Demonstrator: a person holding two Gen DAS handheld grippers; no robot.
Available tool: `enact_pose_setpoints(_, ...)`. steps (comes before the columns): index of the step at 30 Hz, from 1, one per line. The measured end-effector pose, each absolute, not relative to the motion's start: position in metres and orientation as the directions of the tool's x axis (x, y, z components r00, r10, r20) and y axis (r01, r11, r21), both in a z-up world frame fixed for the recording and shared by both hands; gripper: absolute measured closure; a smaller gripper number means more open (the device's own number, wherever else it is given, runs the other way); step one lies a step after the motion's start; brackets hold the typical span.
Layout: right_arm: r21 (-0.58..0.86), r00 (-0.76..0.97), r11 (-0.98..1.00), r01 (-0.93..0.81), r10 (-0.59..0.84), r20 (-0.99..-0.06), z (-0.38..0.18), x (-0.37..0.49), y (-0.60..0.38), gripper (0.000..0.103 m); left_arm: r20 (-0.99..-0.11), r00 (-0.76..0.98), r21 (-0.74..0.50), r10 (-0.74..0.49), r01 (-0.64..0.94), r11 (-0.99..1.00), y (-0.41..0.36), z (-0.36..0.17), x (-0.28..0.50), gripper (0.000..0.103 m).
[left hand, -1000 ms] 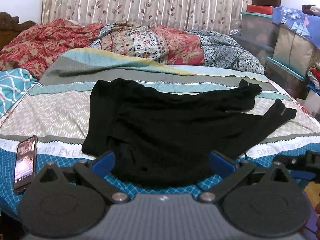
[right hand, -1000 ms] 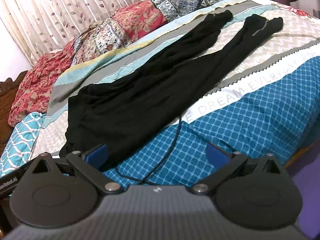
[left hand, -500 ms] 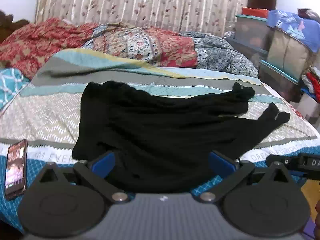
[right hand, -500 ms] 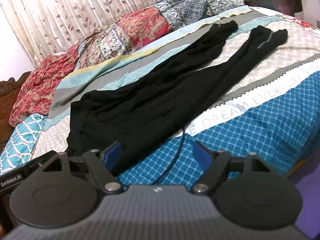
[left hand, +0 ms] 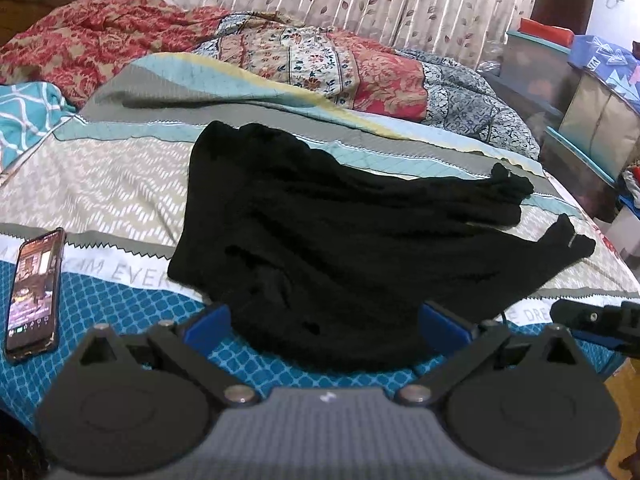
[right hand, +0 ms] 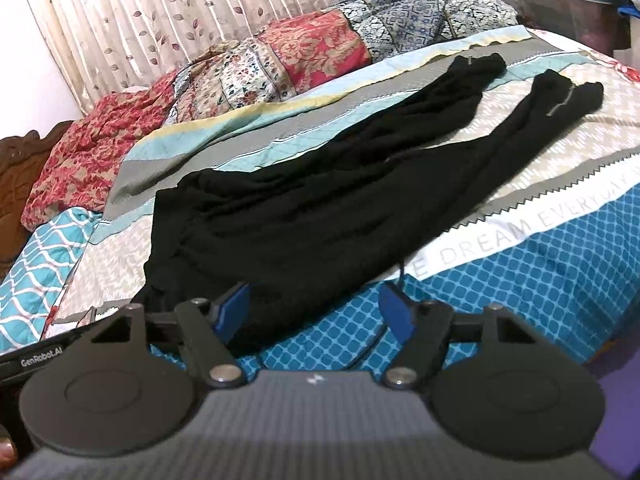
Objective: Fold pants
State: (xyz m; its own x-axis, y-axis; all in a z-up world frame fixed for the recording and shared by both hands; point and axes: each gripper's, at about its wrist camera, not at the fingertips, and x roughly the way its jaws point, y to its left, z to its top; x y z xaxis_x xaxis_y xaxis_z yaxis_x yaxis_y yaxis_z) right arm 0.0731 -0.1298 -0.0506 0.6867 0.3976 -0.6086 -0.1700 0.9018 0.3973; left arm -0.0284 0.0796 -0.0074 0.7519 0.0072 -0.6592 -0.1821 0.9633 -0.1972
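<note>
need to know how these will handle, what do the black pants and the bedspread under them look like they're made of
Black pants: probably a thin, matte knit or jersey; they lie limp in soft ripples, with no sheen or stiff creases.

Bedspread: looks like printed woven cotton or a blend with a matte finish; faint diagonal lines on the grey and teal bands suggest light quilting, though the fibre cannot be told.

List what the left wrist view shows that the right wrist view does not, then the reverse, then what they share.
Only the left wrist view: a phone lying on the blue part of the bedspread, left of the pants, and stacked storage boxes beside the bed. Only the right wrist view: the carved wooden headboard and a thin black cord trailing from the pants' near edge. Both: the black pants spread flat, legs unfolded, the patterned bedspread, the floral quilt, the leaf-print curtain, and an open tool, left and right, holding nothing.
</note>
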Motion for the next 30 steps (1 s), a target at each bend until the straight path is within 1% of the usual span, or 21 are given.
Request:
enact_pose_setpoints(11, 0.385, 0.674, 0.905, -0.180, 0.398, -0.622, -0.052, 0.079, -0.121, 0.031, -0.681, 0.732, -0.226, -0.022, -0.182, 0.957, 0.087, -0.015, -0.021, 0.000)
enact_pose_setpoints(30, 0.448, 0.673, 0.884, -0.131, 0.411, -0.614, -0.062, 0.079, -0.144, 0.031, -0.712, 0.702, -0.173, -0.022, -0.146, 0.974, 0.062, -0.018, -0.010, 0.000)
